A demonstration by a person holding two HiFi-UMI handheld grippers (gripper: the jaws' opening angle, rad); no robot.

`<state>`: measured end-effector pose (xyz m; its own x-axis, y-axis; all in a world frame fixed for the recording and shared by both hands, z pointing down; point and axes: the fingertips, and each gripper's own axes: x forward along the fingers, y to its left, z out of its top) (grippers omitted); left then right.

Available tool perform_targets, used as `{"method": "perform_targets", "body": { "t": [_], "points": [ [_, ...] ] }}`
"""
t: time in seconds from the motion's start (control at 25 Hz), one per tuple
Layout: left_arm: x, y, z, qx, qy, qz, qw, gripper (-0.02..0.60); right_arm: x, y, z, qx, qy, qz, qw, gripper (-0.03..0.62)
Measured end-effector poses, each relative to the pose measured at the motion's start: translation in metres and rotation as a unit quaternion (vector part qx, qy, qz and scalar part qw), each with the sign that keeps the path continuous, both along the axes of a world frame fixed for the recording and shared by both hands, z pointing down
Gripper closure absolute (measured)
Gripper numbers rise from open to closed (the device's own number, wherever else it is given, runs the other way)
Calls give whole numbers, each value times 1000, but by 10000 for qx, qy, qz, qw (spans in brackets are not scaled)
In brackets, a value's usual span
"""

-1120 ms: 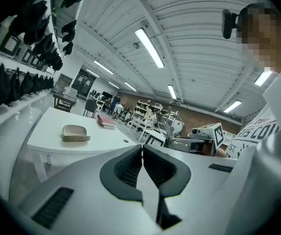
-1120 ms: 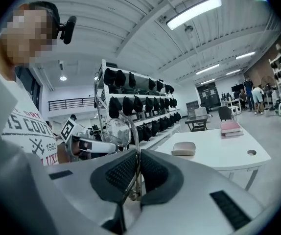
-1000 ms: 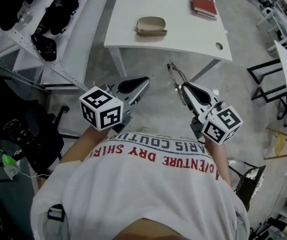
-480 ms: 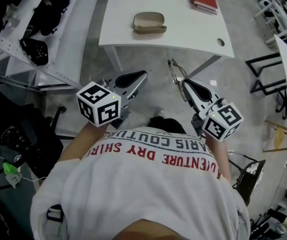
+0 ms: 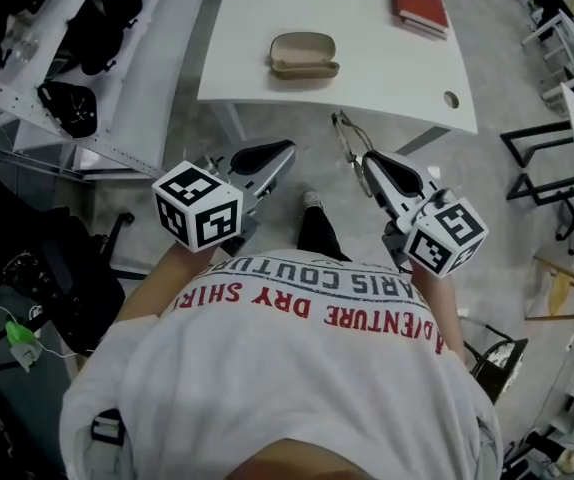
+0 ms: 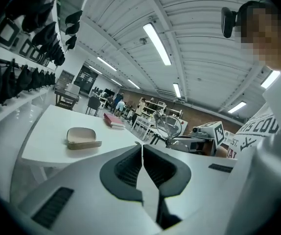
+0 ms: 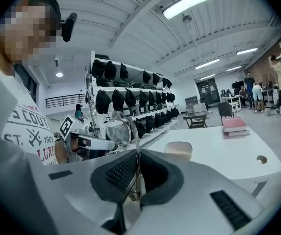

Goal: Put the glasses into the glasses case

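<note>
at the top of the head view, around 12 o'clock, a white desk (image 5: 367, 68) carries the beige glasses case (image 5: 304, 54). a red book (image 5: 420, 1) lies at 1 o'clock by the far edge, well apart from the case. short of the desk's near edge, over the grey floor (image 5: 322, 173), the left tool (image 5: 289, 150) points toward 1 o'clock and the right tool (image 5: 369, 160) toward 11 o'clock. the glasses (image 5: 348, 138) stick out from the right tool's tip, in the air, not yet over the desk and well apart from the case. a shelf rack (image 5: 137, 88) with dark bags runs along 10 o'clock. the person's white t-shirt (image 5: 297, 368) fills 6 o'clock.

in the left gripper view, the left tool is clenched on nothing: its two dark pads meet along a thin seam. the case lies on the desk at 10 o'clock from the tip, the book behind it at 11 o'clock. the glasses and the right tool show at 1 o'clock.

in the right gripper view, the right tool is grasping the glasses: the pads pinch a thin metal temple, and a round lens stands just above the tip at 11 o'clock. the case sits on the desk at 1 o'clock and the book farther off at 2 o'clock. the rack of dark bags is at 12 o'clock and the left tool at 9 o'clock.
</note>
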<state>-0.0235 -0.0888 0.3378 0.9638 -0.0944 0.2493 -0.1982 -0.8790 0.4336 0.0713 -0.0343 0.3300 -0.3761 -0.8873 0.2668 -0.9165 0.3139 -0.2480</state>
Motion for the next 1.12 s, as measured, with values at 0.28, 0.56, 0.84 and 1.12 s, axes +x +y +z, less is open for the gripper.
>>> {"method": "perform_targets", "body": {
  "t": [0.28, 0.56, 0.84, 1.12],
  "points": [
    [32, -38, 4, -49, -86, -138, 9999, 553, 30, -45, 7, -101, -33, -213, 9997, 558],
    [60, -81, 12, -165, -136, -358, 9991, 552, 57, -94, 12, -233, 8, -523, 9984, 557],
    [82, -117, 22, -253, -198, -614, 9976, 553, 80, -140, 22, -390, 120, -856, 9955, 557],
    [94, -150, 42, -352, -361, -928, 9944, 552, 92, -179, 36, -498, 250, -1203, 9912, 557]
  ]
}}
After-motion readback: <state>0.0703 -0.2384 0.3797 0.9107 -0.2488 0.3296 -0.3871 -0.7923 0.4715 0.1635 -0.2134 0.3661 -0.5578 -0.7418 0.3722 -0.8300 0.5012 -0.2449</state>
